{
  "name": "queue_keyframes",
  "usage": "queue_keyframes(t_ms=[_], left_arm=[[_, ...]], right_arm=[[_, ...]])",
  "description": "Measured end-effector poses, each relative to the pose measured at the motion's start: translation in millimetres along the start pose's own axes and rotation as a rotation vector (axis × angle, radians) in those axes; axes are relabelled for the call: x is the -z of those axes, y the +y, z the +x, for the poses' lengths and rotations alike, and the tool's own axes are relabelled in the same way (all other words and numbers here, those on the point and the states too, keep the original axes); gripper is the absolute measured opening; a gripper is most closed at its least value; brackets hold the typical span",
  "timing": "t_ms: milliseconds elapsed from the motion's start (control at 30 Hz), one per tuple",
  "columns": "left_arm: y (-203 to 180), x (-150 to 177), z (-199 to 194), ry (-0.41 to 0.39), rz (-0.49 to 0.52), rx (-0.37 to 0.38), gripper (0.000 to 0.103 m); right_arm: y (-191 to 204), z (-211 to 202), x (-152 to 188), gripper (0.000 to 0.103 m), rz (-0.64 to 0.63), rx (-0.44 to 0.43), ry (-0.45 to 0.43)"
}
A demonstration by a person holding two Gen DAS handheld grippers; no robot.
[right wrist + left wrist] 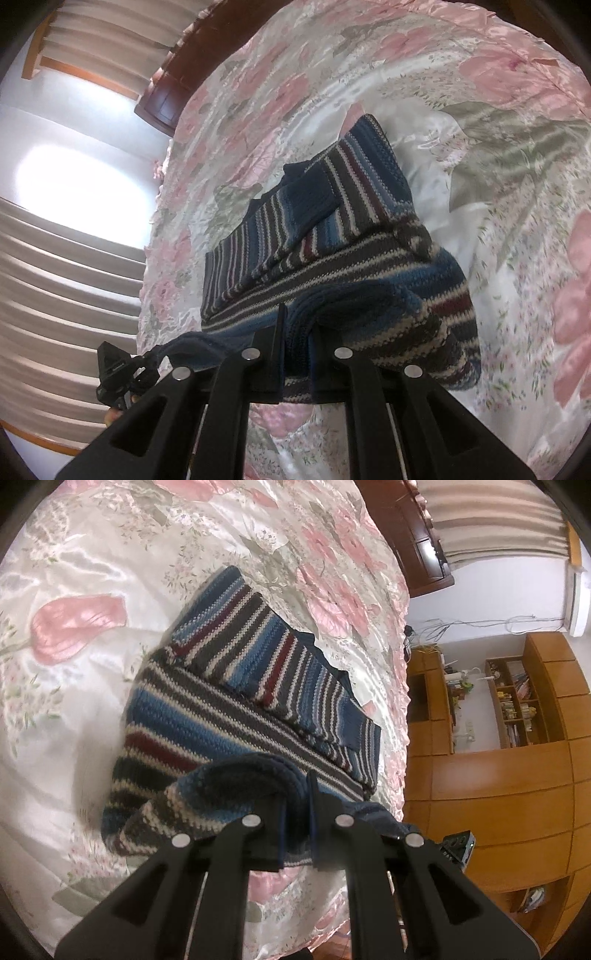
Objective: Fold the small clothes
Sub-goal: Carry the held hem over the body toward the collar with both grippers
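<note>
The left gripper (297, 812) is clamped on the thick near hem of a striped knitted sweater (229, 701), its fingers pressed tight against the bunched wool. The right gripper (298, 332) pinches the same hem further along, likewise closed on the fabric. The hem is lifted off the bed (92, 572); the rest of the sweater lies on the flowered bedspread near one side edge, sleeves folded across its body.
</note>
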State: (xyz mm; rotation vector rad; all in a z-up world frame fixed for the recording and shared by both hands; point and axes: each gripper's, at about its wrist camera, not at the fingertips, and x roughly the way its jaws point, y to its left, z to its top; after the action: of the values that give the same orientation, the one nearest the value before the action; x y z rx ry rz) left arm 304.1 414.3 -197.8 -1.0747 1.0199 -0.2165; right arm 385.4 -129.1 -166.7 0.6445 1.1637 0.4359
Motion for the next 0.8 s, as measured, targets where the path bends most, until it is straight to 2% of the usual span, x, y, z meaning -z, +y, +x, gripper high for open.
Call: queue_keyframes(t_ms=[367,533,700,733,800], left_arm=[[7,-53,50,0.060,-0.030,-0.078,0.007],[12,-76,72,0.084,-0.051,-0.095,0.007],[24,-87,89,0.101,-0.082,-0.098,0.008],[28,-89,94,0.107,-0.084,-0.101,0.009],[35,-91,101,0.119,-0.079,-0.104,0.011]], right_arm=[[-24,51,-44,0.009,0.062,0.039,0.079],[-29,76,-65,0.009,0.059,0.069,0.105],[-35,94,-78,0.010,0.050,0.093,0.122],[-36,97,-79,0.015,0.047,0.091,0.126],[-39,104,-82,0.033,0.051,0.065,0.144]])
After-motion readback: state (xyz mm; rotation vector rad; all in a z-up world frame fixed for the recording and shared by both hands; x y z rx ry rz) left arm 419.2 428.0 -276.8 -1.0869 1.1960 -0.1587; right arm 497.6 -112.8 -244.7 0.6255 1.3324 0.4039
